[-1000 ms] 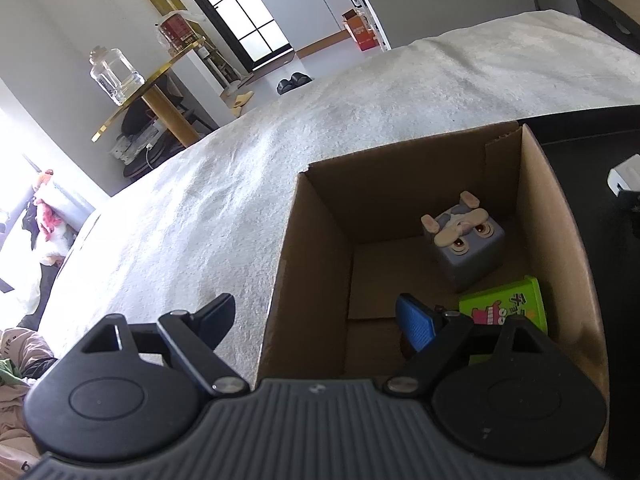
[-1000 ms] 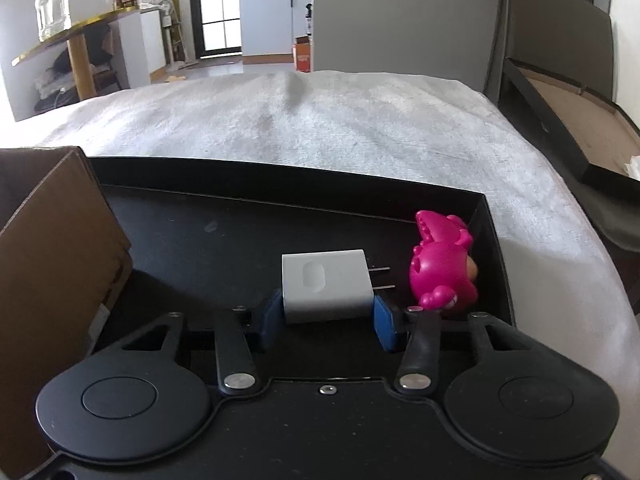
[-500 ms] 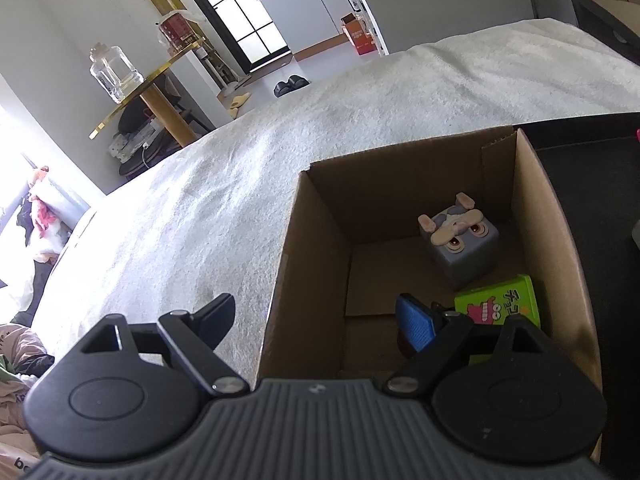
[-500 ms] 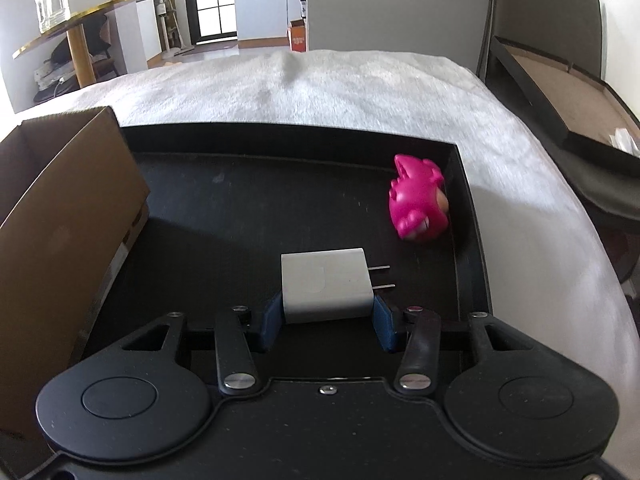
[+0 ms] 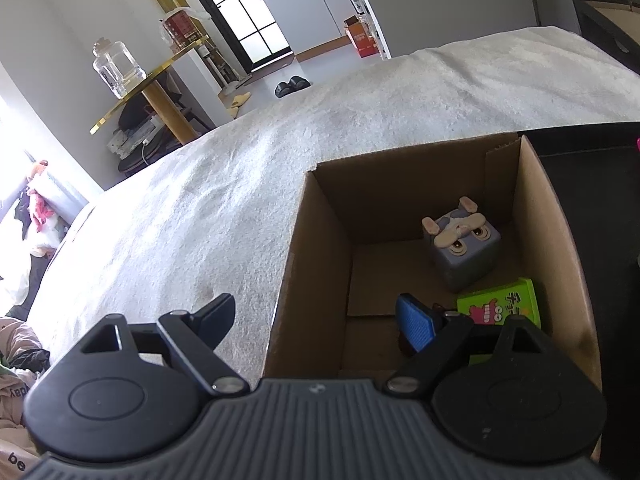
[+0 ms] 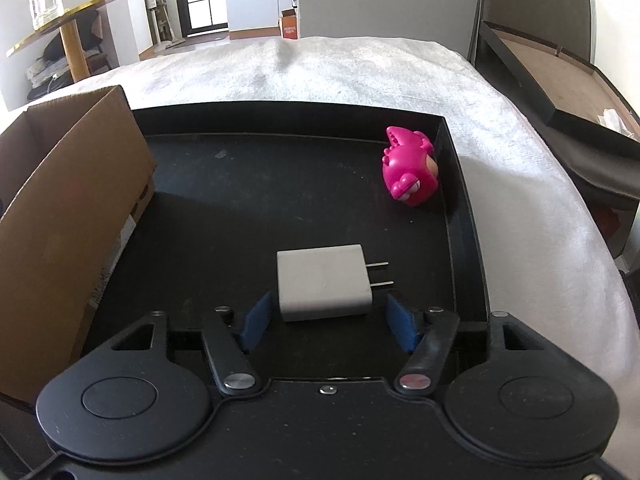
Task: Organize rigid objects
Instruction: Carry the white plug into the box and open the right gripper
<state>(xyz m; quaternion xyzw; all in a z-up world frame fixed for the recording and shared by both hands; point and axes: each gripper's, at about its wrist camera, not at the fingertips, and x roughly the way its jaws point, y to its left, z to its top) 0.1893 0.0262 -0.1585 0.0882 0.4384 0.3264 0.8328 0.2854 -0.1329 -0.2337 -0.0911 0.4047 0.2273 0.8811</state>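
A white wall charger [image 6: 325, 283] lies flat on the black tray [image 6: 256, 204], prongs to the right. My right gripper [image 6: 330, 322] straddles its near end with jaws opening; the blue pads [image 6: 401, 326] stand clear of its sides. A pink toy figure [image 6: 411, 172] sits by the tray's right wall. In the left wrist view, a cardboard box [image 5: 552, 240] holds a grey cube figure [image 5: 462, 246] and a green packet [image 5: 500, 306]. My left gripper [image 5: 320, 320] is open and holds nothing, one finger outside the box's left wall, the other inside.
Box [image 6: 68, 216] and tray rest on a white fuzzy cover [image 5: 200, 216]. A gold-edged side table [image 5: 148, 88] with a glass jar [image 5: 118, 66] stands behind at left. A dark open case [image 6: 560, 72] lies to the right of the cover.
My right gripper drew back toward the tray's near edge with the charger, then its jaws spread and let the charger go onto the tray. The left gripper stayed put.
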